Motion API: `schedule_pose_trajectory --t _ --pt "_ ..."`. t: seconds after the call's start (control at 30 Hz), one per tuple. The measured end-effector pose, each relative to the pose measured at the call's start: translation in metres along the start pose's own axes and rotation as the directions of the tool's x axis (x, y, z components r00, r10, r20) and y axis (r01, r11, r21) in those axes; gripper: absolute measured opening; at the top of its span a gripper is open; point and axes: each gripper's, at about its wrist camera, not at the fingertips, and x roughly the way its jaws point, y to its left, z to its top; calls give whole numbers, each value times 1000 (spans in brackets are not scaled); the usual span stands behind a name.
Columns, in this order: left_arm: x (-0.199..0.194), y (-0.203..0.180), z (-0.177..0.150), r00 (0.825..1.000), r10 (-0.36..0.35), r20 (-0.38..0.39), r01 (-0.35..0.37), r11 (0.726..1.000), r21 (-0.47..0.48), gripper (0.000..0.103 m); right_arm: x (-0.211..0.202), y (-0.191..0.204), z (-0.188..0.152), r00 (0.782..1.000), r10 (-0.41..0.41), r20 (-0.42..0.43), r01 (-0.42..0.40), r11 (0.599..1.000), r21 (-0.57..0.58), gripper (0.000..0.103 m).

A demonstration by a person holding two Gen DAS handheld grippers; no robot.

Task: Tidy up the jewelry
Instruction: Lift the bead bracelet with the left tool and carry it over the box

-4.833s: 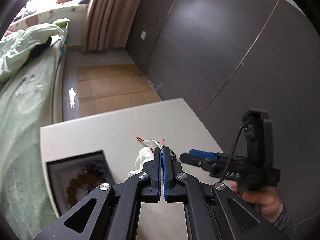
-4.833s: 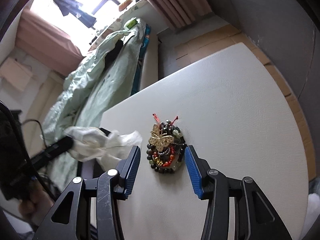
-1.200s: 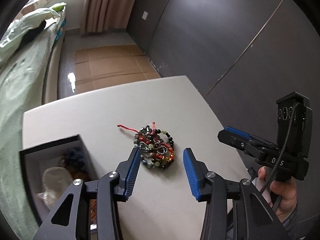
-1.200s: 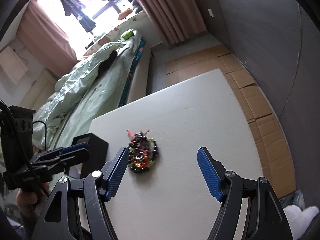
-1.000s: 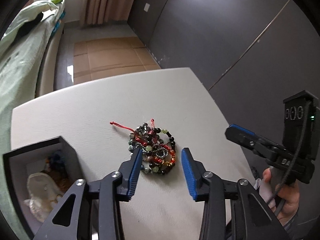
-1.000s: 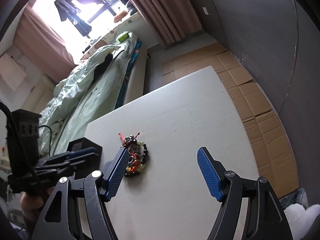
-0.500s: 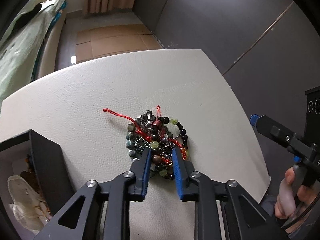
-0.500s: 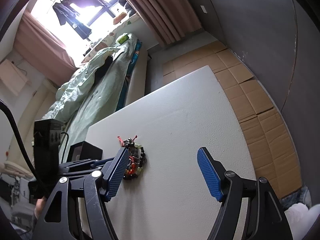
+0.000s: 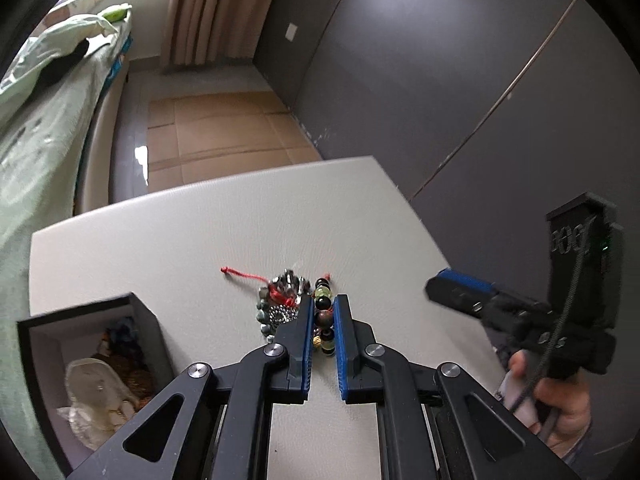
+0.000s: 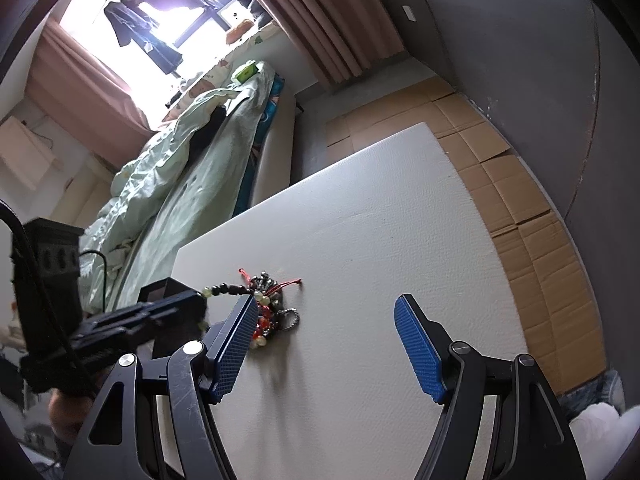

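Left wrist: mixed dark-and-green beaded bracelet (image 9: 323, 316) between left hand-held gripper (image 9: 322, 312) pads.

On the table (image 9: 200, 240) my left gripper (image 9: 323, 312) sits over the near side of the jewelry pile (image 9: 286, 298), with a beaded bracelet (image 9: 324, 316) between its fingers. A cord (image 9: 244, 275) trails out of the pile to the far left. The open box (image 9: 152, 320) stands at the table's near left corner, left of the pile, with pieces lying in it. My right gripper (image 10: 324, 336) hangs to the right of the pile, apart from it. The bed (image 9: 44, 120) runs along the table's left; flattened cardboard (image 9: 216, 128) covers the floor beyond the far edge.
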Motion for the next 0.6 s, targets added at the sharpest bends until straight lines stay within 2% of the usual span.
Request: schedule_pose_trajectory --t 0.27,0.6 --pt "-33 7 4 997 -31 76 33 999 -17 10 14 20 -3 999 9 -37 -11 999 -45 72" --pt "-65 34 8 989 8 150 3 997 -72 10 29 57 -11 998 19 -63 -29 988 -149 72"
